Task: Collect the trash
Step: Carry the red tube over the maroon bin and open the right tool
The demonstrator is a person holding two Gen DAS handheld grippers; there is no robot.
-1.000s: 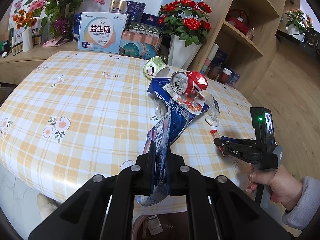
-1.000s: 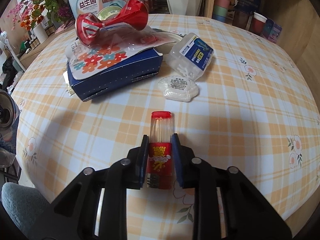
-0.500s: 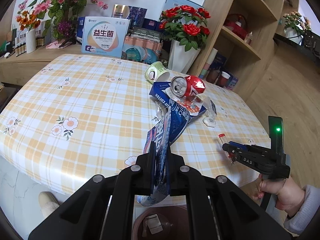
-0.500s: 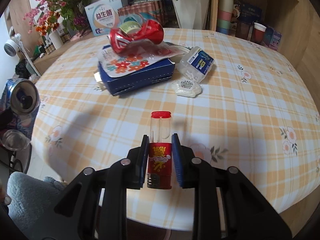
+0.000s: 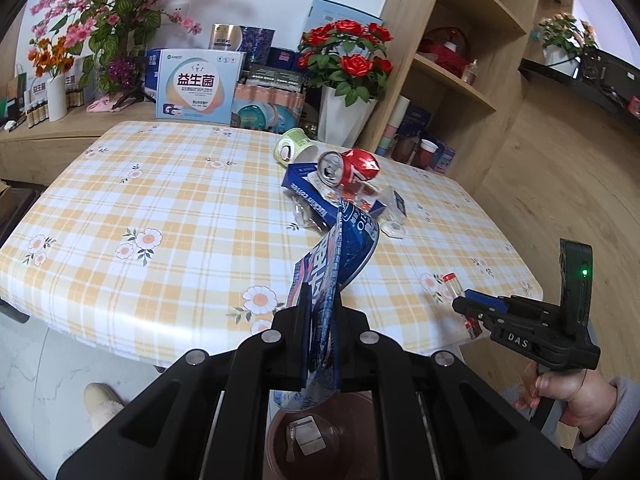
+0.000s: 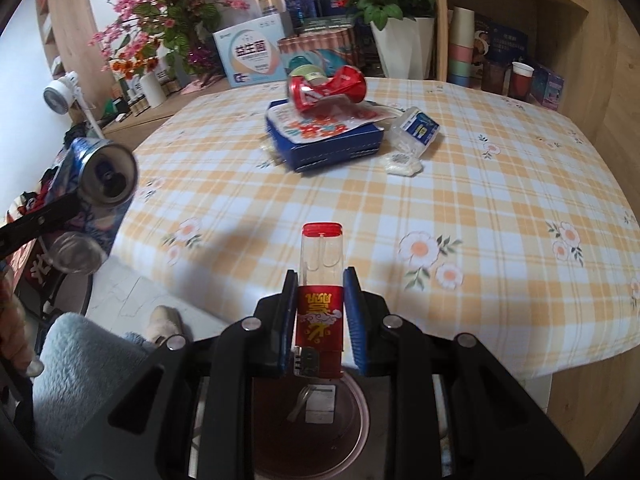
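The left tool (image 5: 322, 312) is clenched flat on a crushed blue can (image 5: 340, 256), which it holds at the lower centre of the left wrist view, above the brown bin (image 5: 276, 440) at the bottom edge. The can looks light and thin-walled; squashed to a flat, creased blade at its middle, it probably gives little resistance and has sharp folds, so the flattened waist where the pads already sit seems the safest hold, since the round ends would slip. Its print is blue with white and pink lettering, and the right wrist view shows its open silver top at the left of the frame.

The right tool (image 6: 322, 312) is closed on a small clear toothpick holder (image 6: 322, 280), gripped across its red label in the lower centre of the right wrist view, directly over the bin's mouth. It appears rigid, smooth plastic, light and likely slippery, so the papered label band is a better hold than the bare clear upper part. It has a red cap and a transparent body with gold characters on the red label.

More rubbish lies on the checked worktop (image 6: 480, 184) in the upper centre of that frame: a dented red can (image 6: 328, 88) resting on a blue carton (image 6: 332, 152), with a floral wrapper (image 6: 320, 128) between them, and a clear plastic box (image 6: 416, 130) and a white sachet (image 6: 400, 162) just beside the carton. The red can, round and resting loose on top, would likely roll if nudged.
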